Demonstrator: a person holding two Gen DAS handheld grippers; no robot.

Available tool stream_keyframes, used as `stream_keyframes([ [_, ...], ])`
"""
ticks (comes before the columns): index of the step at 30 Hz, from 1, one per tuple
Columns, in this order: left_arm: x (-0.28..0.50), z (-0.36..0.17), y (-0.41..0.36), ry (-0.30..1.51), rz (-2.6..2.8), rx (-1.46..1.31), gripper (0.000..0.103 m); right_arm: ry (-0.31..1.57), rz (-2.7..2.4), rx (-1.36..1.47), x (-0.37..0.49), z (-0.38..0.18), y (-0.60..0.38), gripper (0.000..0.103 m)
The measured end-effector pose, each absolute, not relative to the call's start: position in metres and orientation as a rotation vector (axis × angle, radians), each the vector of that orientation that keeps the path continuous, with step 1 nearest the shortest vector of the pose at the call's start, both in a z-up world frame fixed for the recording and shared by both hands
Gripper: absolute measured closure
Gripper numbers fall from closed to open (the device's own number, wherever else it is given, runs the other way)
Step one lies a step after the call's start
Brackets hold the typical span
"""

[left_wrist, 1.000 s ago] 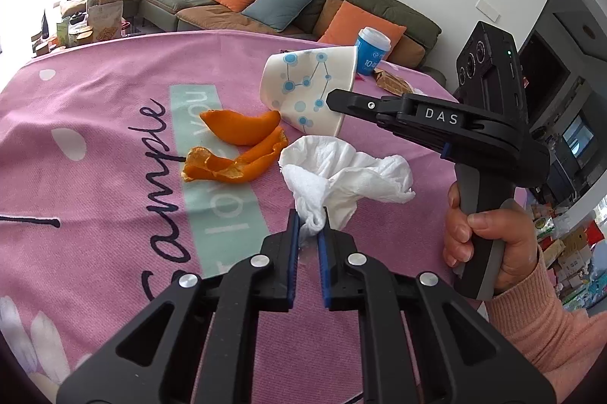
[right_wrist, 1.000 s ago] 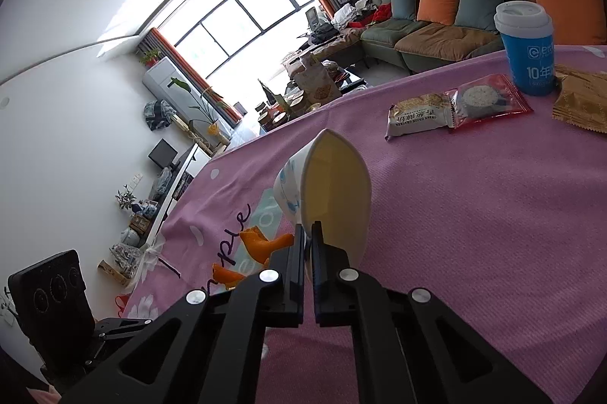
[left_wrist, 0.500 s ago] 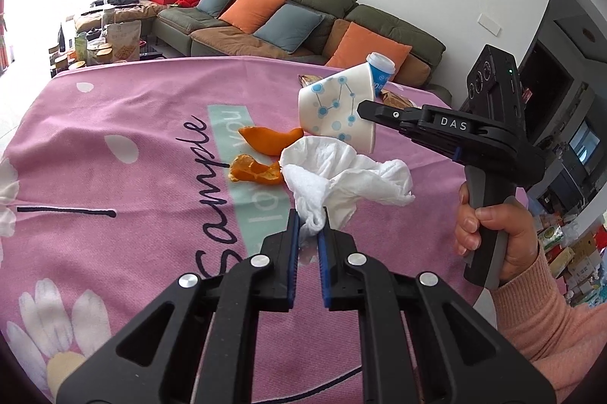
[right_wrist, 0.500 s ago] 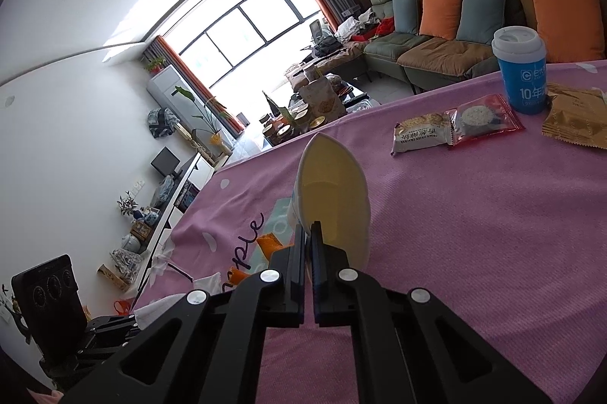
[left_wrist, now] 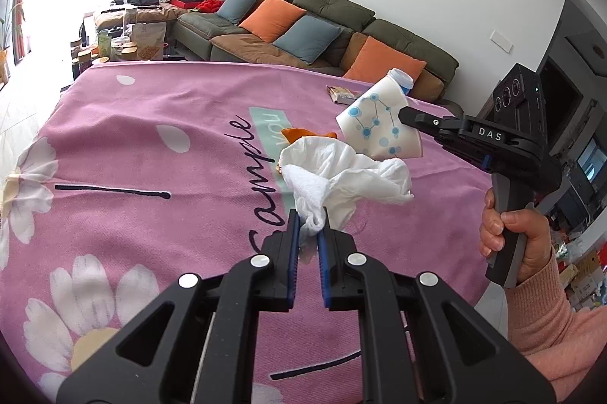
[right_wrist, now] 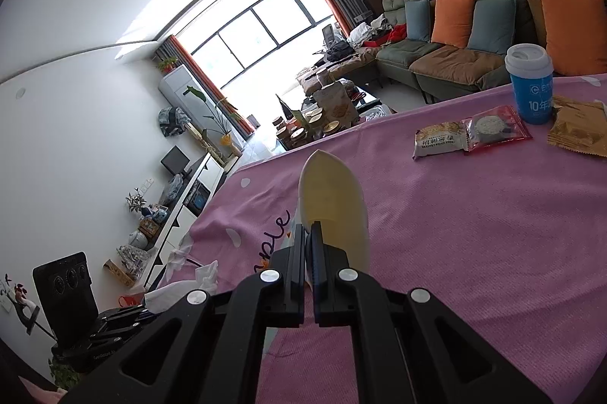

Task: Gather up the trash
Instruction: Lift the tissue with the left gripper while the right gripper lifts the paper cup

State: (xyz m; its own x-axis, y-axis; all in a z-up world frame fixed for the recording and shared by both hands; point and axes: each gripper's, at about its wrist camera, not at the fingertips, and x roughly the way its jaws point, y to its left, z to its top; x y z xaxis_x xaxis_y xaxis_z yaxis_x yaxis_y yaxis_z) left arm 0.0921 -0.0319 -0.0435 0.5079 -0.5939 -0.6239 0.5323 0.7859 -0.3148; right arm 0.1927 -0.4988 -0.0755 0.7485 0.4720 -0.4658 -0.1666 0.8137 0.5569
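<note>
At six o'clock in the left view our left gripper pinches a soft, light crumpled tissue by its twisted tail, lifted above the pink tablecloth. At two o'clock our right gripper is clamped on the thin, crushable rim of a paper cup. Both have risen since a second ago, and the orange peel now sits nearly hidden behind the tissue.

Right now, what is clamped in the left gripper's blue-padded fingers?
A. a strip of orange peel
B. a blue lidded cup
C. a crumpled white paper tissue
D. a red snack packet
C: the left gripper pinches the crumpled white paper tissue by its lower end.
</note>
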Motion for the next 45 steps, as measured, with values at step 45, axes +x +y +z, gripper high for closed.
stream_keyframes([
  [45, 0.060, -0.033, 0.045, 0.745, -0.520, -0.144, 0.093, 0.688, 0.519, 0.439, 0.183, -0.067, -0.432, 0.101],
])
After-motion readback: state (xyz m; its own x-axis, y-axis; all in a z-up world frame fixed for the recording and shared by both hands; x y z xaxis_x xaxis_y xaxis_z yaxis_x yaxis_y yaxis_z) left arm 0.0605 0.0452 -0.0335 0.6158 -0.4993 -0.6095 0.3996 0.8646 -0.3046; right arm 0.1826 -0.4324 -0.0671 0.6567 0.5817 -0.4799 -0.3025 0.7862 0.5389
